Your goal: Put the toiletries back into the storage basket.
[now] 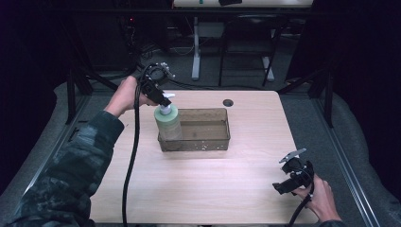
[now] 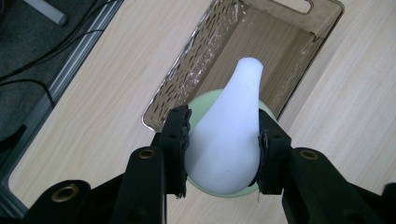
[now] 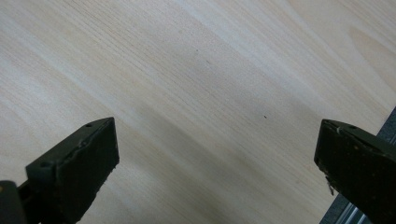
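A pale green pump bottle (image 1: 168, 125) with a white pump head (image 1: 165, 108) stands upright at the left end of a clear brownish bin (image 1: 203, 143). Whether it rests on the bin's floor I cannot tell. My left gripper (image 1: 163, 100) comes down on it from above and is shut on the pump head (image 2: 231, 135), one black pad on each side. The green shoulder (image 2: 207, 100) peeks out beneath. My right gripper (image 1: 284, 174) rests low over the table's front right corner, jaws wide apart with only bare wood (image 3: 187, 70) between them (image 3: 217, 149).
The bin (image 2: 187, 70) lies lengthwise across the middle of the light wooden table (image 1: 213, 179), with nothing else visible in it. A round cable hole (image 1: 228, 102) sits behind it. Table legs and cables stand on the dark floor beyond the far edge.
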### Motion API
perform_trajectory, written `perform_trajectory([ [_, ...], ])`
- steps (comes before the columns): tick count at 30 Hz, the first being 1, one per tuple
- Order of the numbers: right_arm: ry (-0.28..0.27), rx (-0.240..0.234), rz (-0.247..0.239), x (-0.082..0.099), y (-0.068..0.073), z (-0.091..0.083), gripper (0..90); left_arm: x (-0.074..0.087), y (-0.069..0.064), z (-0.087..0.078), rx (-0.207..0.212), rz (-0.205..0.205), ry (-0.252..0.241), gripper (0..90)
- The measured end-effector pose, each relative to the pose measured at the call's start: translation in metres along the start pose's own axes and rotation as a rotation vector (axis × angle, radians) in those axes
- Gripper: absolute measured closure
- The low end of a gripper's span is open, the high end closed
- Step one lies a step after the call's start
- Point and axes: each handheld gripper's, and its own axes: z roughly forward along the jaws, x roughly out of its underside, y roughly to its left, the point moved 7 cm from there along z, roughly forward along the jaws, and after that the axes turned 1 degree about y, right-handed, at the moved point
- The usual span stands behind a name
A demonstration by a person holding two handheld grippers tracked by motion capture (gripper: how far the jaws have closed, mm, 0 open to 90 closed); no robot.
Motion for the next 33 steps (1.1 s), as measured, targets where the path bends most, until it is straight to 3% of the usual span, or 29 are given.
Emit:
perform_trajectory([
  [2,-0.002,0.0,0.004,0.0,0.0,0.0,0.0,-0.001,-0.001,0.0,-0.002,0.012,-0.002,62.1],
  [7,-0.006,0.002,0.007,0.0,-0.001,-0.001,0.0,-0.001,-0.002,0.001,0.004,-0.006,-0.002,56.4],
  [11,-0.006,0.004,0.007,0.0,-0.002,-0.002,0.0,-0.001,-0.001,0.002,0.008,-0.047,-0.031,37.8],
  [17,-0.005,0.003,0.005,0.0,-0.002,-0.002,0.0,0.001,0.0,-0.001,0.007,-0.077,-0.064,14.5],
  [24,-0.005,0.003,0.007,0.0,-0.001,-0.001,0.0,0.004,-0.002,-0.012,-0.01,-0.094,-0.104,4.0],
  [33,-0.013,0.003,0.015,0.0,-0.002,-0.003,0.0,0.012,-0.006,-0.028,-0.014,-0.115,-0.148,0.2],
])
